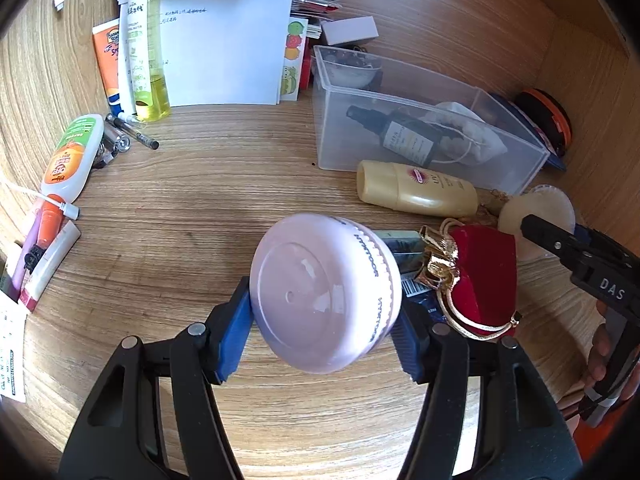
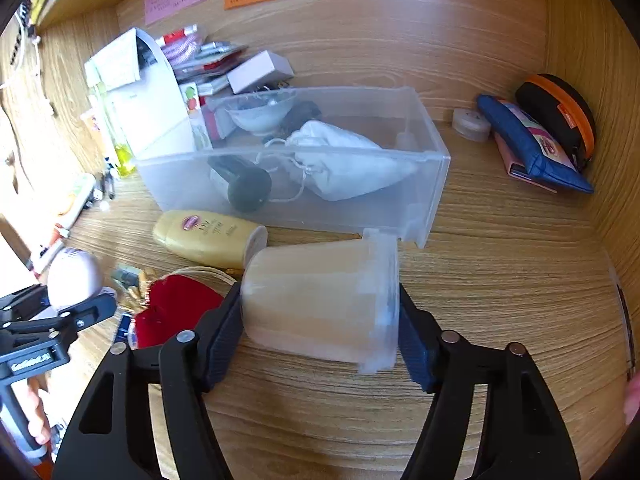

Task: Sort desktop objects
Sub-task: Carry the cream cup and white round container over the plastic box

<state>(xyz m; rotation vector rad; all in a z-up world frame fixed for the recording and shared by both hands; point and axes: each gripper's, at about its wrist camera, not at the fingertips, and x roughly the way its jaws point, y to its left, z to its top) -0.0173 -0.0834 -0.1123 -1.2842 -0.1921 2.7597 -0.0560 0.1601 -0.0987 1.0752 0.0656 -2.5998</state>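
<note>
The left gripper [image 1: 326,312] is clamping a lilac jar [image 1: 326,294] between its jaws, holding it tilted above the worktop [image 1: 224,200]. The right gripper [image 2: 320,320] is gripping a frosted tub [image 2: 320,300] lying on its side, jaws closed against both ends. Just beyond them a red pouch [image 1: 486,280] and a cream bottle [image 1: 416,188] are lying on the worktop, the bottle right beside a clear bin [image 2: 424,184]. Inside the bin a dark spray bottle [image 1: 396,136] and a white bag [image 2: 348,164] are resting.
</note>
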